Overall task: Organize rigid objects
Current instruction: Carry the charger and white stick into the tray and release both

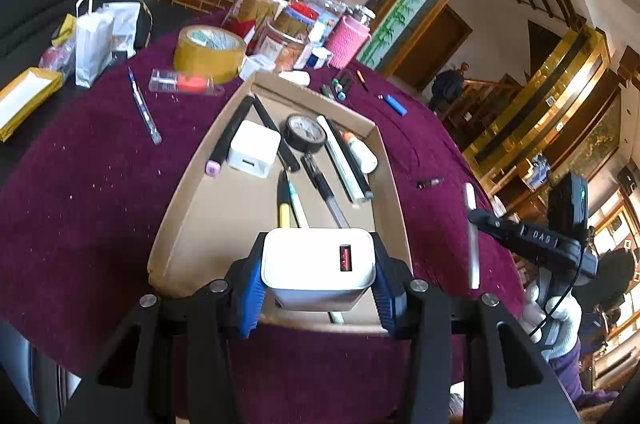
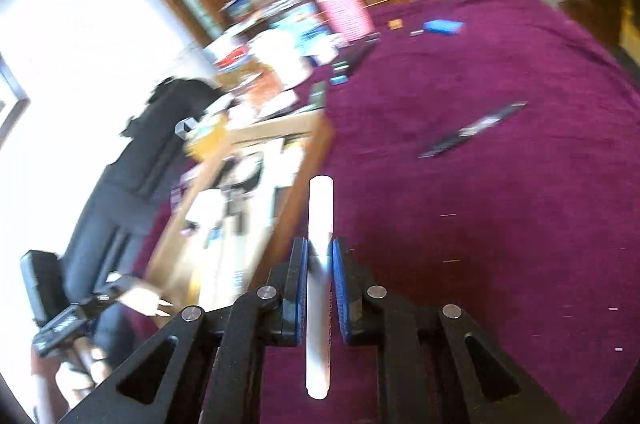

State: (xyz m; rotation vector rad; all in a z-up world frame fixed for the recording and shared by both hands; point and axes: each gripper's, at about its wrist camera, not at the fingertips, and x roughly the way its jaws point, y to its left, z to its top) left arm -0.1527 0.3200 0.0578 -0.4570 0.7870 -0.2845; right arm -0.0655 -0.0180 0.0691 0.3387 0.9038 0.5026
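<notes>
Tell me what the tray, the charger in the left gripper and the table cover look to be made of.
Tray: plain cardboard, matte brown, with raw folded edges.
Charger in the left gripper: likely hard plastic, smooth white shell with a slight sheen and a red USB port.
Table cover: probably a velvety fabric, maroon, with fuzzy nap holding lint specks.

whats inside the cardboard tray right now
The tray holds a white charger, black tape roll, glue bottle and several pens. The held charger hides the tray's near end.
</notes>
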